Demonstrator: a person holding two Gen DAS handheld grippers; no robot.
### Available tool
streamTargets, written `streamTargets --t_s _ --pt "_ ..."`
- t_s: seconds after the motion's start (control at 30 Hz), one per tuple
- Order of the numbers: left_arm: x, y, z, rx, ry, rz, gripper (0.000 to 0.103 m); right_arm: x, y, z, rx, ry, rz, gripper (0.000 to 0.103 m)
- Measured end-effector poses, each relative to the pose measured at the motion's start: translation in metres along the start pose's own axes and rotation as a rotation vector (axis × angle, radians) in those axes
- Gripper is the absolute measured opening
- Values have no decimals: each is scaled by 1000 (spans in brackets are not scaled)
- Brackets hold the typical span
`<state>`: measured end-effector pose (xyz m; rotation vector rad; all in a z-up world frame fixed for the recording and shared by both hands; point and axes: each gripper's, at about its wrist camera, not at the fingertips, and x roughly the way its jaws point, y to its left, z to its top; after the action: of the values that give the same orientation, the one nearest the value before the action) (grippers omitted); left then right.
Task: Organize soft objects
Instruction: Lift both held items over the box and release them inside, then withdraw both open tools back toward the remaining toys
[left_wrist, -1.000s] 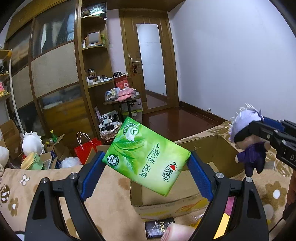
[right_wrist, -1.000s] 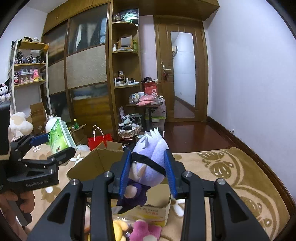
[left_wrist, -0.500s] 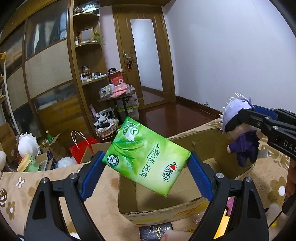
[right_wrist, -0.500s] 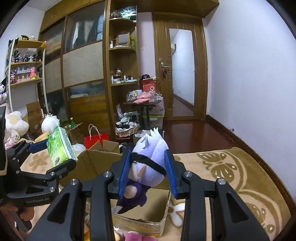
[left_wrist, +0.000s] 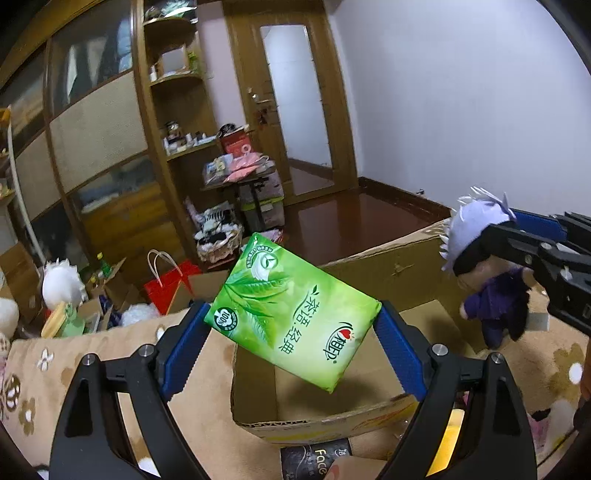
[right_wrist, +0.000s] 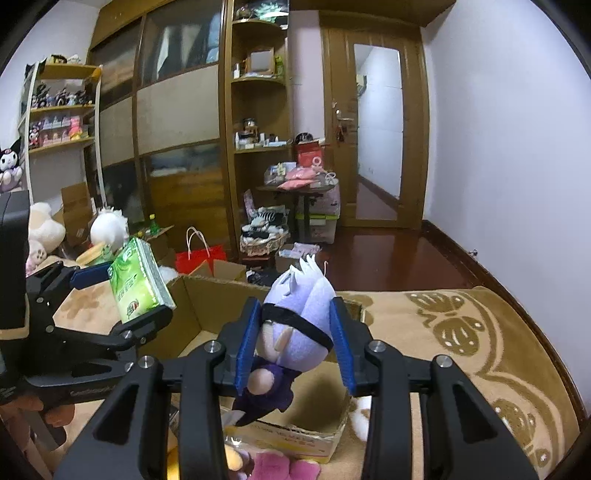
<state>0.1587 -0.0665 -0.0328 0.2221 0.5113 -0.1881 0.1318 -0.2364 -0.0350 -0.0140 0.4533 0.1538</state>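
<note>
While clamped crosswise, tissue pack (left_wrist: 295, 314) spans left claw (left_wrist: 291, 345) above box (left_wrist: 369, 417).

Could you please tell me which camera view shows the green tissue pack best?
The left wrist view: the green tissue pack faces the camera, printed front fully visible between the left gripper pads. The right wrist view shows it small and edge-on at the left.

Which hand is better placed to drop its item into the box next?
Left, probably. The left gripper holds the tissue pack directly above the open box. The right gripper holds the doll nearer the box's edge.
</note>
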Motion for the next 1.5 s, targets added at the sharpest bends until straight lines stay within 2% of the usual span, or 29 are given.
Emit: streamTargets --t_s 0.3,0.43,0.53,0.8,0.9,0.97,1.03,1.5 --pt "9 -5 -9 26 50 -7 89 3 -13 -4 60 25 11 44" --pt "10 -7 -13 21 39 19 97 7 -15 -7 75 59 46 44" --pt "8 -7 -14 20 44 14 97 7 -12 -7 63 65 42 45" --pt "3 1 -17 18 75 11 100 -3 -12 -10 93 65 29 71" --pt "-3 5 -19 -2 83 7 100 -9 -11 -11 103 63 21 82" --pt "-6 7 -20 -4 88 10 100 -13 -10 -11 109 63 18 96" --pt "-12 8 -23 -2 91 10 100 -19 -10 -12 118 63 18 103" --pt "-73 26 -33 -65 100 13 100 -71 -11 -9 164 39 -16 103"
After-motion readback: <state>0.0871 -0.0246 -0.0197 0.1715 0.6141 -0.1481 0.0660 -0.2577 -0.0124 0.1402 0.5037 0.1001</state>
